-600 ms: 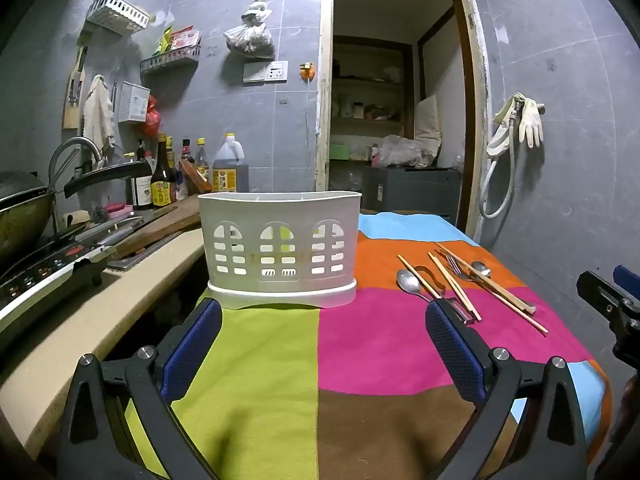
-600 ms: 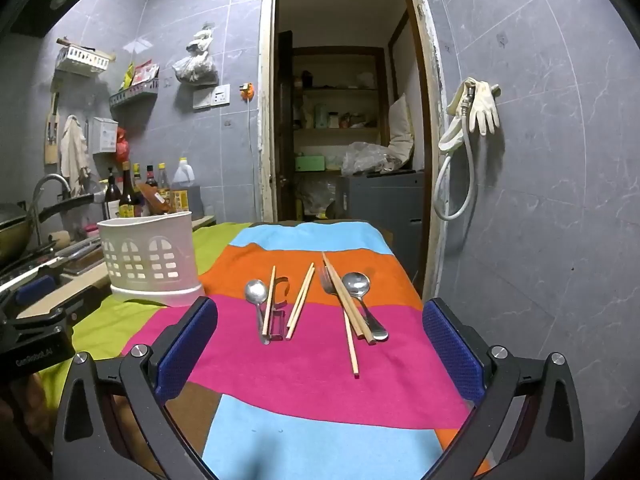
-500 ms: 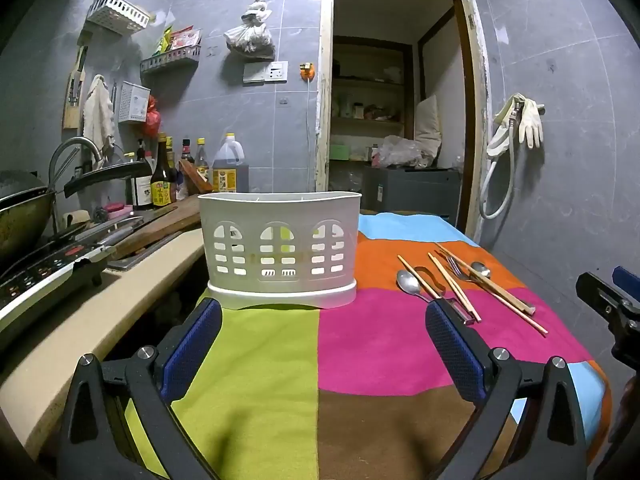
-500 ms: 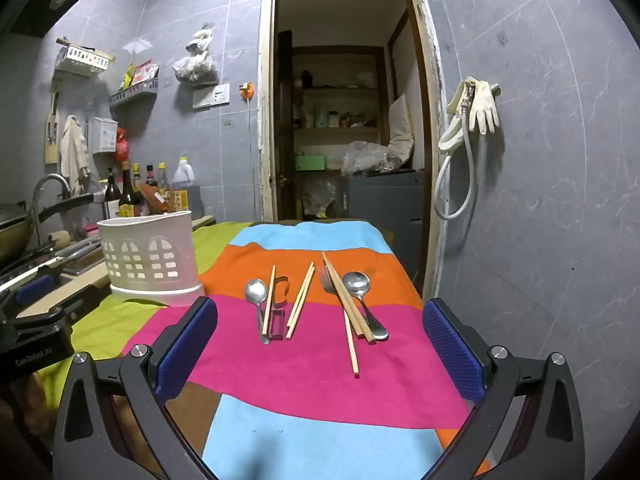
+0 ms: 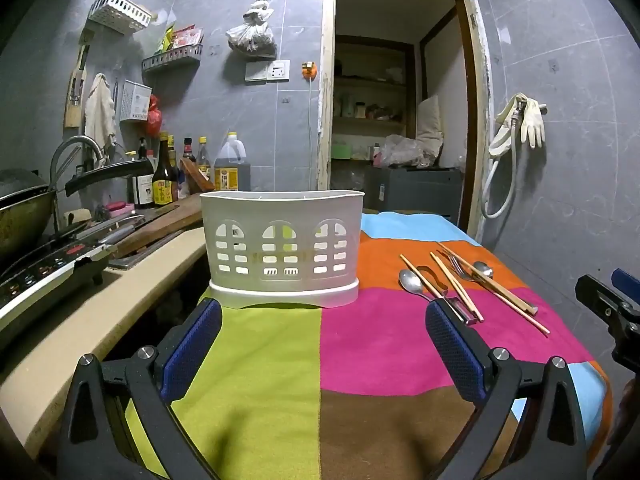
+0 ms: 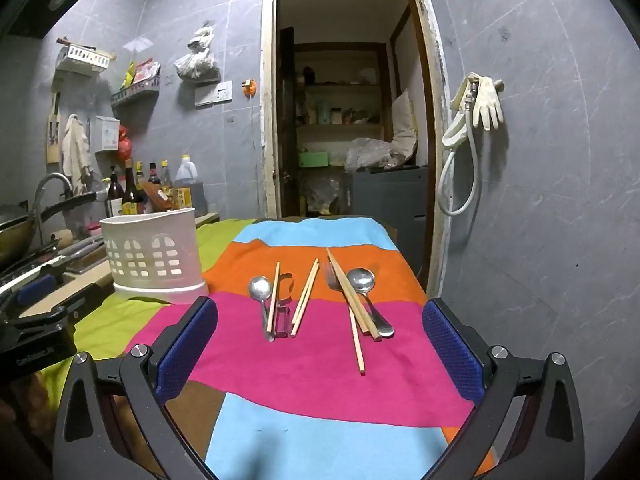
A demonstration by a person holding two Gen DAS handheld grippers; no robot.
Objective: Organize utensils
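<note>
Between the blue-padded fingers of the left gripper (image 5: 320, 352) there is only cloth: its jaws stand wide apart over the green and pink panels of a patchwork tablecloth (image 5: 372, 344) in bright blocks of green, pink, orange, blue and brown. The right gripper (image 6: 320, 344) is likewise spread wide and empty, hovering above the pink and blue panels. Just beyond the left gripper stands a white plastic utensil caddy (image 5: 282, 248) — oval, with arched window cut-outs and rows of small slots in its wall, seated on a matching white drip base at the seam of green and pink. To its right, well apart from it, the utensils lie loose across the orange and pink bands. In the right wrist view they fall into two clusters: a shiny steel spoon (image 6: 261, 292) with its bowl away from the camera, a single pale wooden chopstick (image 6: 274, 298) beside it, a metal peeler (image 6: 282, 316) partly under that stick, and a pair of wooden chopsticks (image 6: 305, 298) slanting together; then — further right — a steel fork (image 6: 331, 276), a second steel spoon (image 6: 362, 282), and more wooden chopsticks (image 6: 354, 308) laid across them, one stick reaching nearest the camera. No gripper touches any utensil.
</note>
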